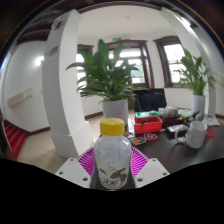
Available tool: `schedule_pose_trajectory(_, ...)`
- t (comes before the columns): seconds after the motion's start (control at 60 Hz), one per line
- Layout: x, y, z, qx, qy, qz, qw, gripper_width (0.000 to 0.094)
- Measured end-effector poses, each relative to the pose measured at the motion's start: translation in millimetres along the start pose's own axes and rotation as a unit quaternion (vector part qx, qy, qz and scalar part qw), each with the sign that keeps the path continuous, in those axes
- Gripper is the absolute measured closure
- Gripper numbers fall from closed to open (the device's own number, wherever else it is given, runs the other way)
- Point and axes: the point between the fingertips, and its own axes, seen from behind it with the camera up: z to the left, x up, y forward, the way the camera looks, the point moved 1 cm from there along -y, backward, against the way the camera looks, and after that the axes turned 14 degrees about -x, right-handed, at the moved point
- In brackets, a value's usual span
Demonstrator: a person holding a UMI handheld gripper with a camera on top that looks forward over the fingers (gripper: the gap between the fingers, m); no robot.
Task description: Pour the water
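A clear plastic bottle [112, 160] with a yellow cap and a printed label stands upright between my fingers. My gripper [112, 165] is shut on the bottle, with a magenta pad [86, 161] pressed against each side. The bottle is held up in the air, above the dark table [175, 150] that lies ahead and to the right. A small pale cup-like container [197, 134] stands on the table to the right, beyond the fingers.
A white pillar [62, 85] rises at the left. A potted plant [112, 80] in a white pot stands just beyond the bottle. A red box [147, 124], a dark monitor [150, 100] and a second plant [192, 72] sit on the table at the right.
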Motion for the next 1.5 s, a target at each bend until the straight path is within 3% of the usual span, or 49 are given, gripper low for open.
schedule_pose_trajectory(0.283,57,20,-81,-0.004,0.285,0.034,0.958,0.0494)
schedule_pose_trajectory(0.567,121,42,-183,0.020,0.573,0.032,0.819,0.0497)
schedule_pose_trajectory(0.9,123,92,-250,0.052,0.784,0.038,0.617,0.0484)
schedule_pose_trajectory(1.117,104,108,-254,0.049,0.824,0.064,0.560,0.0481)
schedule_pose_trajectory(1.233,104,107,-251,0.047,0.816,0.070,0.572,0.0481)
schedule_pose_trajectory(1.317,108,103,-246,0.041,0.787,0.070,0.611,0.0480)
schedule_pose_trajectory(1.5,136,83,-227,0.004,0.567,0.055,0.822,0.0481)
